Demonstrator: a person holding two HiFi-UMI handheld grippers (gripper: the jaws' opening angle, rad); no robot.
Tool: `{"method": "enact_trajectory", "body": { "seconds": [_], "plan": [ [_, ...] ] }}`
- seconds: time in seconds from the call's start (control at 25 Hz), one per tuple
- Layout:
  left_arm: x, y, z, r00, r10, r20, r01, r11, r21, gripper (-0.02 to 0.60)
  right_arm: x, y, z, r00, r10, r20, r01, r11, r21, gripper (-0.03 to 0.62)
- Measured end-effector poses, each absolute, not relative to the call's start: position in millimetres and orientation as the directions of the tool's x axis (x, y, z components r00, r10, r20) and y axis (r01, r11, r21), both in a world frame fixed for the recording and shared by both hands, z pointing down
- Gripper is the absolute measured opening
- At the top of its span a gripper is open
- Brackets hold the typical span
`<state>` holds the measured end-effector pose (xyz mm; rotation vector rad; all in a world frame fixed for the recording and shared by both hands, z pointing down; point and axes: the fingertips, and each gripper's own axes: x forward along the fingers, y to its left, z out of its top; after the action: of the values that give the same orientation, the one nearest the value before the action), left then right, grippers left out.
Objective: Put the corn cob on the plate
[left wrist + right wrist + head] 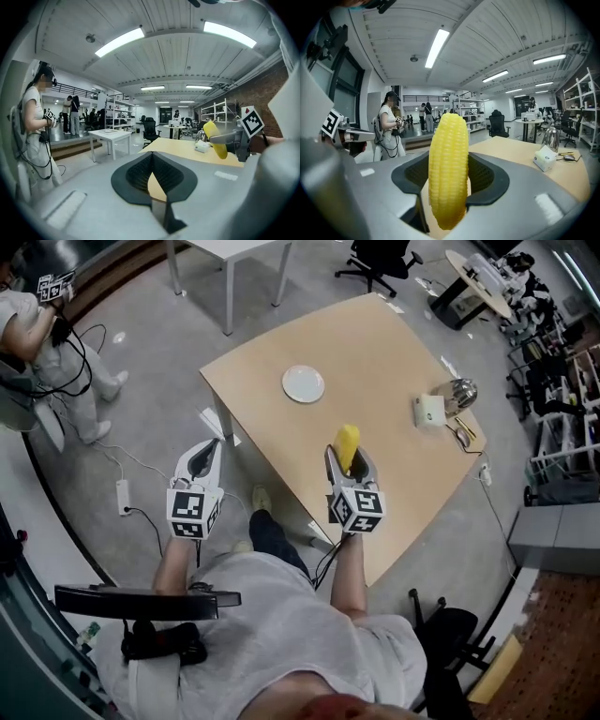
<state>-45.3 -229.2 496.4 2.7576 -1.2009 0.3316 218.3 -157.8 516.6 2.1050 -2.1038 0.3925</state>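
The corn cob stands nearly upright between the jaws of the right gripper, which are closed on its lower half, so that its yellow tip rises well clear of the dark pads. In the head view it is held in the air over the near part of the wooden table, well apart from the plate. The plate is white and round and lies flat farther in, towards the table's left corner (nothing rests on it).

To the right on the same table sit a small white box and, just beside it, a shiny metal vessel; what kind of vessel cannot be told.

The left gripper hangs off the table's left edge, over the grey floor. Its jaw tips meet and grip nothing; only a sliver of tabletop shows through the gap behind them.

Farther out, a power strip lies on the floor. Another person stands at the upper left, holding a marker cube. A white table and a black office chair stand beyond.
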Motion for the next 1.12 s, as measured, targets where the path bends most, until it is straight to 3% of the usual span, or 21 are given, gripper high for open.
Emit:
{"method": "enact_trajectory", "body": {
  "seconds": [1.12],
  "plan": [
    [-16.7,-323.2,564.6,0.562,-0.723,0.402,-0.807,-0.586,0.075,0.018,271.2,-368.4,656.1,-0.187,-0.817,0.545,-0.981,0.128,-0.145,0.238]
  ]
}}
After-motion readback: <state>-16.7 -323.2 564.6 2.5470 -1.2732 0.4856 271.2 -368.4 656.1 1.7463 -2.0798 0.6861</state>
